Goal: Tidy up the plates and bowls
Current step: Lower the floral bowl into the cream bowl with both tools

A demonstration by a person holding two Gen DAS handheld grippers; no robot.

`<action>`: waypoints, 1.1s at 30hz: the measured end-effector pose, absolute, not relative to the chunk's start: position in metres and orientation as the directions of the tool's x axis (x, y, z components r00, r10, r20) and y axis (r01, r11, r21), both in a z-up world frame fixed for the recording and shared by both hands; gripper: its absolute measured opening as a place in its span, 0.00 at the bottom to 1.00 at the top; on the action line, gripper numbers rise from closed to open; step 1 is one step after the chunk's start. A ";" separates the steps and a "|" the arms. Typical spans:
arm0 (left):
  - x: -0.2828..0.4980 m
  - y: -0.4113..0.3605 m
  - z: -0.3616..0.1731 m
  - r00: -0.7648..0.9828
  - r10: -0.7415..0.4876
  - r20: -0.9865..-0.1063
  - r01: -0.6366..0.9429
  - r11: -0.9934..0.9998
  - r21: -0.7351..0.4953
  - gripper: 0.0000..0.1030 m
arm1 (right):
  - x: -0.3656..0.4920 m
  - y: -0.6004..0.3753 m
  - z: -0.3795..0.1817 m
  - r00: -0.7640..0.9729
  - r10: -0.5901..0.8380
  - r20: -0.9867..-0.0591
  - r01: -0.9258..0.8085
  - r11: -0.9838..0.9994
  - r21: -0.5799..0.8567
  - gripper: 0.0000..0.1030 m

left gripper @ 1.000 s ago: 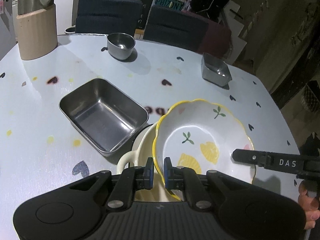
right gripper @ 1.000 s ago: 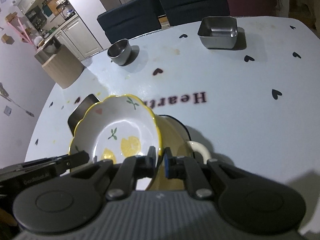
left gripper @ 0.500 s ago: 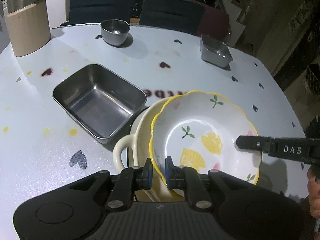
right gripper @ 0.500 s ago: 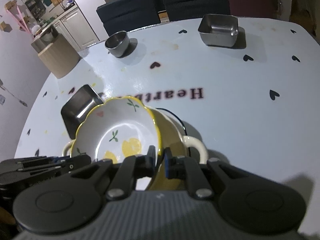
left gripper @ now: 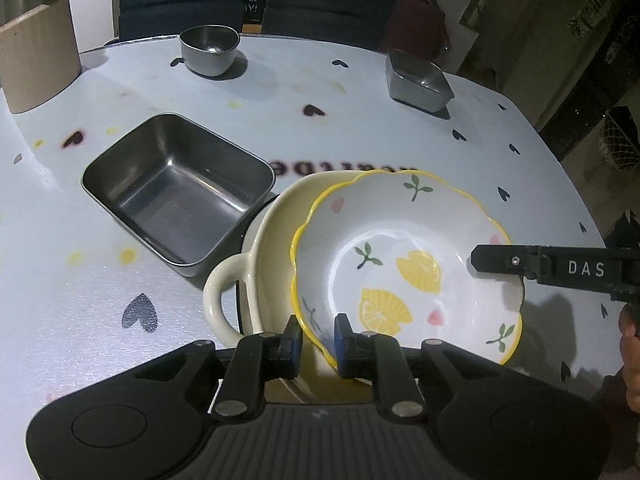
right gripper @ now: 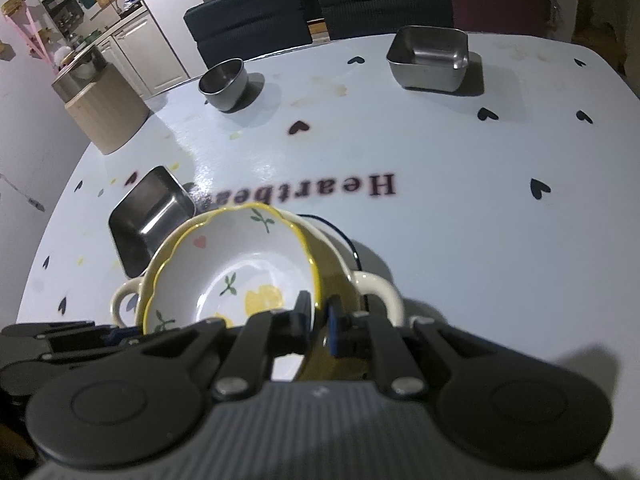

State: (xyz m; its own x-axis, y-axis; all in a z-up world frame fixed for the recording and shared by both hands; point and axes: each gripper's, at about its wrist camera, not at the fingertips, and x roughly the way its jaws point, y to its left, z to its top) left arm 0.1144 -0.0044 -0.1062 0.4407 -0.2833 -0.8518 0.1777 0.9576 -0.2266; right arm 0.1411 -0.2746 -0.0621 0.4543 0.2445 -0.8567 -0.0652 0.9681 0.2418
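Note:
A white scalloped bowl (left gripper: pixel 400 256) with a yellow rim and lemon prints rests inside a cream two-handled dish (left gripper: pixel 272 232) on the heart-print table (left gripper: pixel 360 128). My left gripper (left gripper: pixel 317 338) straddles the bowl's near rim. Its jaws are opening, and a gap shows beside the rim. My right gripper (right gripper: pixel 318 316) is shut on the opposite rim of the same bowl (right gripper: pixel 236 264). In the left wrist view, one of its fingers (left gripper: pixel 496 260) reaches in from the right. The cream dish (right gripper: pixel 376 288) shows under the bowl there too.
A rectangular steel tray (left gripper: pixel 176 196) lies just left of the cream dish. A small round steel bowl (left gripper: pixel 208 48) and a square steel container (left gripper: pixel 418 80) stand towards the far edge. A beige canister (left gripper: pixel 36 52) stands at far left, with dark chairs (left gripper: pixel 180 0) behind the table.
The lemon bowl has come down from a tilt and now lies lower in the cream dish. The gap between my left fingers has widened. My right gripper has kept its grip.

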 end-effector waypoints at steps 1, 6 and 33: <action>0.115 -0.004 -0.106 0.439 -0.285 -0.852 0.176 0.957 -0.229 0.18 | 0.141 -0.275 -0.062 0.454 0.244 -0.857 -0.063 0.968 0.243 0.10; 0.117 -0.004 -0.105 0.438 -0.273 -0.856 0.174 0.960 -0.218 0.20 | 0.142 -0.275 -0.063 0.456 0.243 -0.856 -0.059 0.968 0.244 0.09; 0.115 0.008 -0.094 0.486 -0.270 -0.832 0.164 0.962 -0.216 0.15 | 0.152 -0.263 -0.073 0.421 0.230 -0.877 -0.073 0.973 0.219 0.07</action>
